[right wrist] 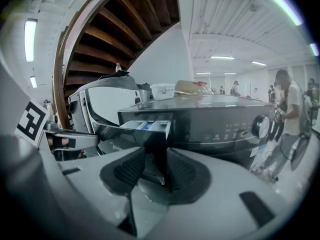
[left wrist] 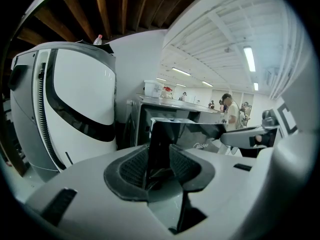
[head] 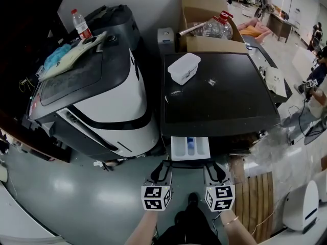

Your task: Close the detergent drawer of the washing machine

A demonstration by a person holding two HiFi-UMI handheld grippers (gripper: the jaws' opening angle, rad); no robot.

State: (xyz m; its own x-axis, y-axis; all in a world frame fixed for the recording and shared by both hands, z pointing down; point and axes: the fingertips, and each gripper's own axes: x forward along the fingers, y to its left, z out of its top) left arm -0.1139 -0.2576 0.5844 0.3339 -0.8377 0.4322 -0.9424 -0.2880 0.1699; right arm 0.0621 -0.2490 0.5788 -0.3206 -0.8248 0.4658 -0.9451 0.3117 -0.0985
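**Detergent drawer out, grippers lined up.** The detergent drawer (head: 190, 148) stands pulled out from the upper left of a dark washing machine (head: 225, 101). Its white compartments & blue ctr insert lie open to the head view.

A person faces the machine w/ a gripper in each hand. The left gripper (head: 163, 166) points at the drawer's left front corner. The right gripper (head: 215, 166) points at its right front corner. Both tips sit at or just short of the drawer's dark front panel, and contact can't be told.

In the left gripper view the jaws stand apart. The ribbed pads (left wrist: 131, 166) sit either side of a gap where the panel's left end shows. The right gripper view gives the same: jaws apart, pads (right wrist: 131, 170) flanking the panel's right edge. The washer's control buttons & round knob (right wrist: 260, 125) lie off to the right. Neither pair of pads visibly presses on the panel.

On the washer's black top, a white lidded container (head: 184, 68) sits near the back left. Behind it is a cardboard box (head: 196, 4) w/ clear plastic jugs (head: 217, 27). Just left of the washer, a white-and-black appliance (head: 117, 101) carries a water bottle (head: 80, 24) & bundled cloths (head: 64, 57). A wooden pallet (head: 254, 198) lies on the floor at right. There are people in the bkgd, far right.
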